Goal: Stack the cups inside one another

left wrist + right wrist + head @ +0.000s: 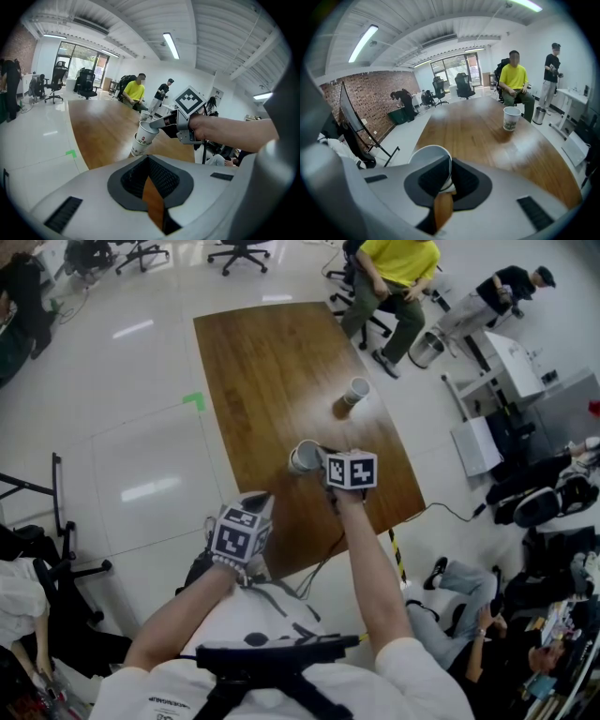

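Note:
On the long wooden table (272, 362), one white paper cup (354, 390) stands alone toward the far end, also seen as the cup (511, 118) in the right gripper view. My right gripper (324, 461) is shut on the rim of a second cup (304, 457), held tilted over the table's near part. In the left gripper view this held cup (148, 129) sits nested in another printed cup (138, 146); whether the pair touches the table I cannot tell. The held cup's rim (429, 157) fills the right gripper (443, 187). My left gripper (255, 504) hangs by the near table edge, shut and holding nothing, as the left gripper (152, 190) view shows.
A person in a yellow shirt (394, 268) sits on a chair past the far end of the table, with a metal bin (427, 348) beside. Another person (506, 292) is by a white desk at right. Green tape (194, 401) marks the floor at left. Office chairs stand beyond.

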Available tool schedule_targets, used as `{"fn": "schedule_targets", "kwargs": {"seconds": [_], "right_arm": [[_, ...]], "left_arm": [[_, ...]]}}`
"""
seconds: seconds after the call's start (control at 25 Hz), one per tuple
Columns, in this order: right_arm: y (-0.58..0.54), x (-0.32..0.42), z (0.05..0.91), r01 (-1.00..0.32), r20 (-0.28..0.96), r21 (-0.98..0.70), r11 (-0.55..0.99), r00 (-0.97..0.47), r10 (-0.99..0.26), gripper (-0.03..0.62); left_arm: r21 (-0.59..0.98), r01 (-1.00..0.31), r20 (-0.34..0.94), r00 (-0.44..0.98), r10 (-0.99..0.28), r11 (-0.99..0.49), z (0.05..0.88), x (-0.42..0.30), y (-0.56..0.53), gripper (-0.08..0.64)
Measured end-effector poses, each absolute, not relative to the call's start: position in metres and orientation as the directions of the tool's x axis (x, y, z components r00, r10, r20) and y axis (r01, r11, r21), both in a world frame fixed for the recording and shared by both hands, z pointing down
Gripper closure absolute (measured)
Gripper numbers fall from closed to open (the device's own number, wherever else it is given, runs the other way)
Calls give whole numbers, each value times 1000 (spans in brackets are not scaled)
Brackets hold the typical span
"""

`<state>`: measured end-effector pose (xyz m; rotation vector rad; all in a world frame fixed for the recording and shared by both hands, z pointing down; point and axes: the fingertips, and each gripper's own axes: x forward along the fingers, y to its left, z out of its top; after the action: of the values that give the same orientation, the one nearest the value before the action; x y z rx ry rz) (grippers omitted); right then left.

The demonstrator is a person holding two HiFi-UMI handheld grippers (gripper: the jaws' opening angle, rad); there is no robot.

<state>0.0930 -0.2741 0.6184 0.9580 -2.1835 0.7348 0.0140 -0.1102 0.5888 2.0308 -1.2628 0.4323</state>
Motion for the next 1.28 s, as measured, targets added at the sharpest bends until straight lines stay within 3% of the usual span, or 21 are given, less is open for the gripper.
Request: {"fn": "schedule_targets", "kwargs": {"seconds": [0.84,1.28], "right_arm": [[-280,91,657,-793,774,-217,570,-495,-394,561],[-283,97,643,-811,751,-201,550,-488,-445,532]], "left_arm": [[396,-879,600,466,-650,-266,597,2,-122,566],[398,-876,602,472,-644,-271,596,4,-121,566]]}}
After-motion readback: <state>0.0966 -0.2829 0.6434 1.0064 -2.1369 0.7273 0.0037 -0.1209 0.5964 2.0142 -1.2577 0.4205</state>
